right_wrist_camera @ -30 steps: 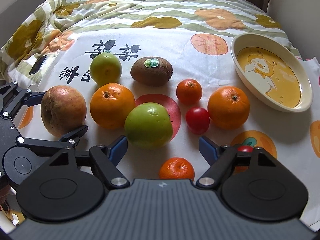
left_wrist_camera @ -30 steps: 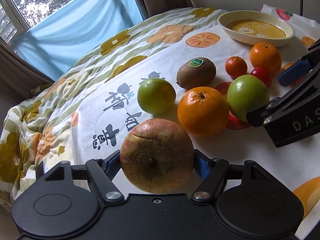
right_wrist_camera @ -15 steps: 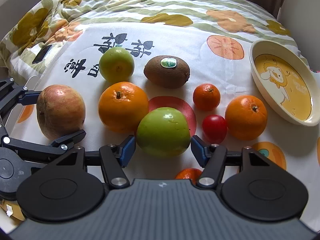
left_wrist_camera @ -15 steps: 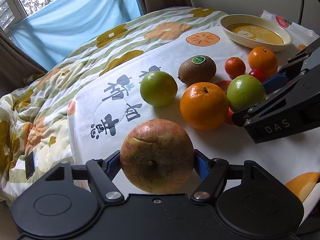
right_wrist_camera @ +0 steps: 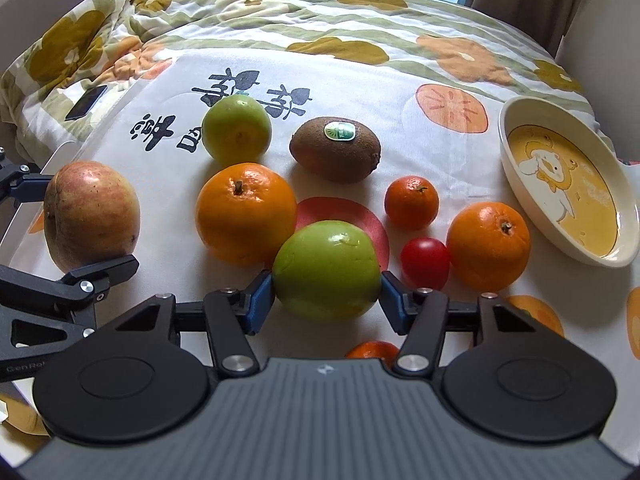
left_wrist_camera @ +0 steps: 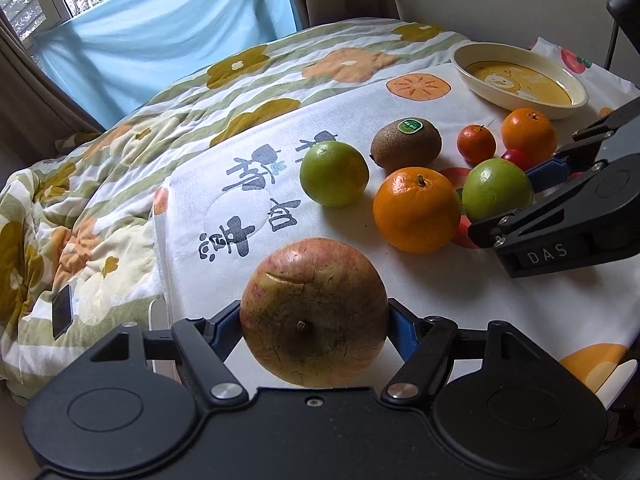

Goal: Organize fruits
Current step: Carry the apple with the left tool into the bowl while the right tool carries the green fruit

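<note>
My left gripper (left_wrist_camera: 314, 322) is shut on a reddish-yellow apple (left_wrist_camera: 314, 310), also seen at the left of the right wrist view (right_wrist_camera: 90, 216). My right gripper (right_wrist_camera: 326, 292) is shut on a large green apple (right_wrist_camera: 326, 270), which also shows in the left wrist view (left_wrist_camera: 498, 190). On the white cloth (right_wrist_camera: 360, 80) lie a big orange (right_wrist_camera: 246, 212), a smaller green fruit (right_wrist_camera: 236, 128), a kiwi (right_wrist_camera: 334, 154), a small tangerine (right_wrist_camera: 411, 202), a red tomato (right_wrist_camera: 425, 262) and another orange (right_wrist_camera: 488, 246). A cream dish (right_wrist_camera: 520, 184) sits at the right.
A floral quilt (right_wrist_camera: 280, 12) covers the bed behind the cloth. A dark phone (right_wrist_camera: 86, 102) lies on the quilt at the left. Another tangerine (right_wrist_camera: 372, 350) sits under my right gripper. A blue curtain (left_wrist_camera: 160, 52) and window are beyond the bed.
My right gripper moved forward and closed its fingers around the green apple. My left gripper kept its hold on the reddish apple and pulled back a little.
</note>
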Motion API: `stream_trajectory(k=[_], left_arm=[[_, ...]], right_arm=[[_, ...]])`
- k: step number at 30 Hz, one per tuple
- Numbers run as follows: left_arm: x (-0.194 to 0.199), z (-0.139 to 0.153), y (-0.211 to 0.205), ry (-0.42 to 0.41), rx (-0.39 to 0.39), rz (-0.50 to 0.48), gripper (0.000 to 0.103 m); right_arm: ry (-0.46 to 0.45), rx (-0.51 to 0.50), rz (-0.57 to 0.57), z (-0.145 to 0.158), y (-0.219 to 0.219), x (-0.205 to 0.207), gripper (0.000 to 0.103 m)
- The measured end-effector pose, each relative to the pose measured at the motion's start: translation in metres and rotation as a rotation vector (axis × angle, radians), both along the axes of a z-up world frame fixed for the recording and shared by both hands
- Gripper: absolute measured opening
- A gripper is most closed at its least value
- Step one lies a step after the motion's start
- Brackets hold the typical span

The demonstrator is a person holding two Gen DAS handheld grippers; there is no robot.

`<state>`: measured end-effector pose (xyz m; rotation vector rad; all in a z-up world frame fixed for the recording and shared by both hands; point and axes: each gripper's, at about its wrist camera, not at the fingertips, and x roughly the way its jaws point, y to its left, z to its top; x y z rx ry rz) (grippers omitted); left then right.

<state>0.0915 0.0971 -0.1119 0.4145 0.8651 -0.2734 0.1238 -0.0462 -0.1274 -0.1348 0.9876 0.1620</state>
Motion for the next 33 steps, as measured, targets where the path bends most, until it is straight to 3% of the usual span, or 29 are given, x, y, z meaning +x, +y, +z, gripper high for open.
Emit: stream_trajectory(k=[16,24,33], left_arm=[[-0.009,0.044,-0.032,-0.061,-0.04,0.025,0.077],[-0.019,0.069,-0.075,-0.067,-0.061,0.125,0.077],[-0.016,0.085,-0.15,-0.083,-0.083,0.182,0.077]], right_arm=[[-0.088,0.1,-0.077,0.047,-0.049,-0.022,0.071],[-0.133,0.124,-0.072,0.081,-0.115,-0.03,0.071],[-0.142,0.128,-0.056,0.096,-0.207,-0.028,0.071]])
